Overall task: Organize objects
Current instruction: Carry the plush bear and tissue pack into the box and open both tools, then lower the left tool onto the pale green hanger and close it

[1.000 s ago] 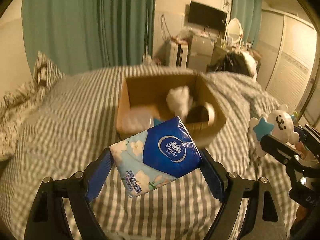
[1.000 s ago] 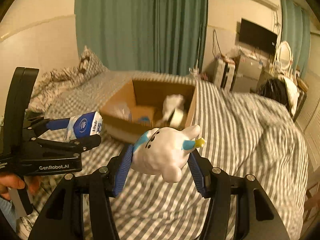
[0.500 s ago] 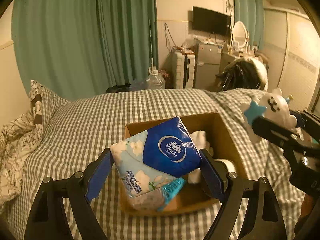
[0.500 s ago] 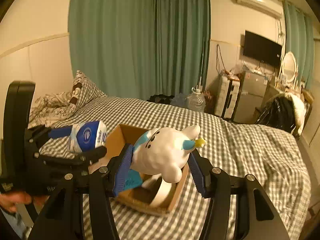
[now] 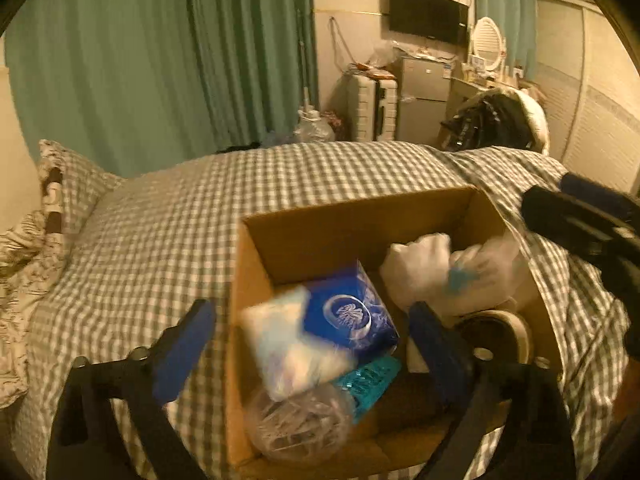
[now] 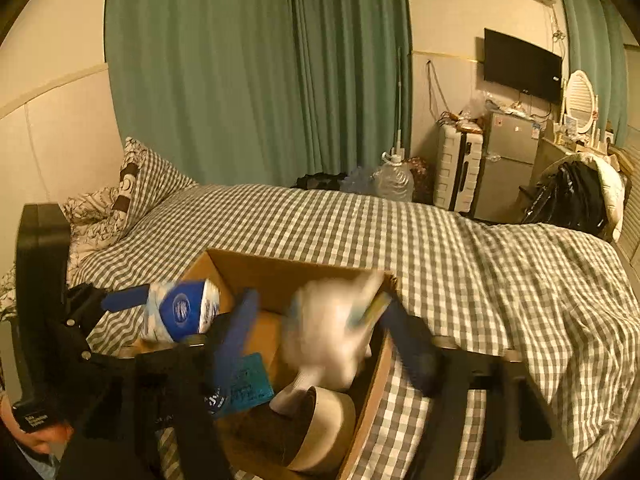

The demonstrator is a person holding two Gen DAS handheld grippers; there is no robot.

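Left wrist view, left gripper point(image 5: 310, 344): jaws opening wide; the blue pads stand clear on either side of the tissue pack point(image 5: 320, 336), which is between them but no longer pressed.
Left wrist view, tissue pack: blurred, just ahead of the fingers, over the near left part of the cardboard box point(image 5: 256, 280), above a clear plastic container point(image 5: 298, 426) and a teal item point(image 5: 370, 380).
Left wrist view, pose: tilted downward over the near edge of the box, its left finger outside the box wall over the checked bedcover point(image 5: 160, 240).
Left wrist view, risk: the pack sits close to the left wall; it could catch the rim and tip out onto the cover, I judge.

Right wrist view, right gripper point(image 6: 320, 332): jaws opening; the white plush toy point(image 6: 328, 332) is between the pads, smeared by motion, and looks free of them.
Right wrist view, plush toy: just ahead of the fingers, at the far right corner of the box, above a tape roll point(image 6: 320, 428).
Right wrist view, pose: angled down over the box, the right finger beyond the right wall; the other gripper is close on the left.
Right wrist view, risk: the toy is soft and near the rim; it may bounce off the roll or hang on the wall. The two tools are crowded and could knock together on withdrawal.
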